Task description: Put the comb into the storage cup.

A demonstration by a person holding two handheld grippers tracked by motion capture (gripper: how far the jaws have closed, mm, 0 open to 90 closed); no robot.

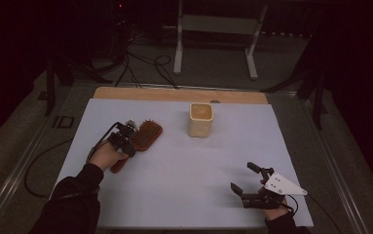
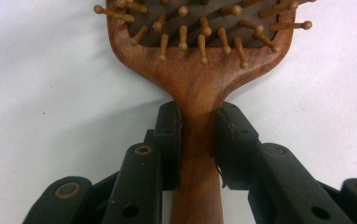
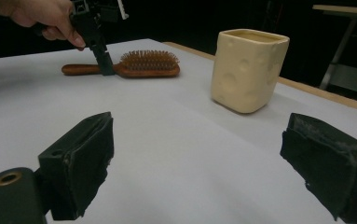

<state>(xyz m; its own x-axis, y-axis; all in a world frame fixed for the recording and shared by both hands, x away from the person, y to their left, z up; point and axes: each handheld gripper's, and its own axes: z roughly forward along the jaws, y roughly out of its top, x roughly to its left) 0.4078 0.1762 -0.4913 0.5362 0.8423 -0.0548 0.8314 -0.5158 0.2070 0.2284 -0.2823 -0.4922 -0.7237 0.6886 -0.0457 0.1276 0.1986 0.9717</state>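
A wooden hairbrush [image 1: 142, 138] lies flat on the worktop [image 1: 184, 195], bristles up, in the left half and closer to the far edge than to the near one, its handle running back toward the person's left hand [image 1: 105, 156]. The left gripper [image 2: 197, 135] comes down on that handle just below where it widens into the head; in the left gripper view its two black fingers [image 2: 169, 135] stand on either side of the narrow neck, pads against the wood, so the brush is gripped there while it rests on the white sheet. From the right gripper view the same hairbrush [image 3: 134, 65] shows side-on, level on the surface, with the left gripper [image 3: 104, 63] standing almost upright on the handle and the hand above it. A cream-coloured cup [image 1: 201, 119] with dimpled sides stands upright near the middle of the far edge, well apart from the brush and to its right. The right gripper [image 1: 245, 181] sits near the near right corner, held by the right hand [image 1: 274, 207], its fingers [image 3: 80, 158] spread wide with nothing between them and pointing across the worktop toward the cup [image 3: 248, 70] and the brush.
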